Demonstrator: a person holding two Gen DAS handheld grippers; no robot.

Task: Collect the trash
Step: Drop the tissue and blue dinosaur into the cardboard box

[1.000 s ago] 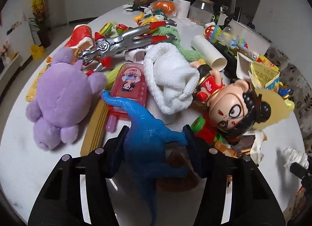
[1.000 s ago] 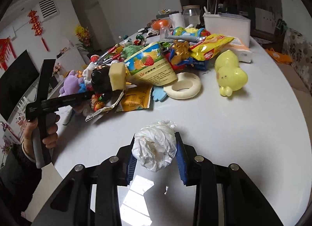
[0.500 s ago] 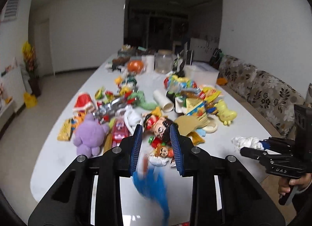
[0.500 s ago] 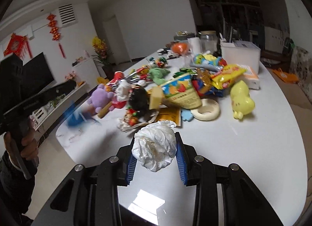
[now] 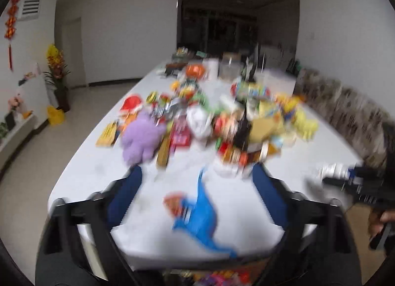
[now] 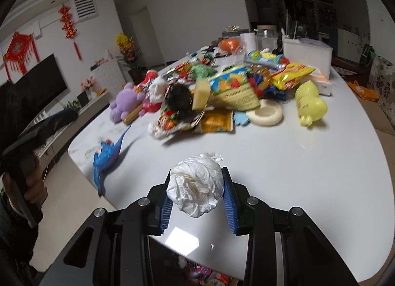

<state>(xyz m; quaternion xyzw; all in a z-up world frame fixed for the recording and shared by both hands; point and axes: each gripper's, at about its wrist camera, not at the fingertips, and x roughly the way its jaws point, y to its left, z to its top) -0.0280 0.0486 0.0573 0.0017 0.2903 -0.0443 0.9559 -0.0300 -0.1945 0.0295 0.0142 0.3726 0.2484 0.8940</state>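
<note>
Both tongs noted: my left tongs (image 5: 197, 182) had just opened wide above the blue dinosaur (image 5: 201, 219) on the table (image 6: 308, 162); my right tongs (image 6: 196, 194) gripped a crumpled tissue (image 6: 196, 184).

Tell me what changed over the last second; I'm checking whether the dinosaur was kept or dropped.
The left gripper pulled back from the toy pile with the blue dinosaur, then its jaws have just been opening wide. The dinosaur now lies loose by the near edge of the white table, between the jaws but untouched. The right gripper stays shut on the crumpled tissue.
</note>
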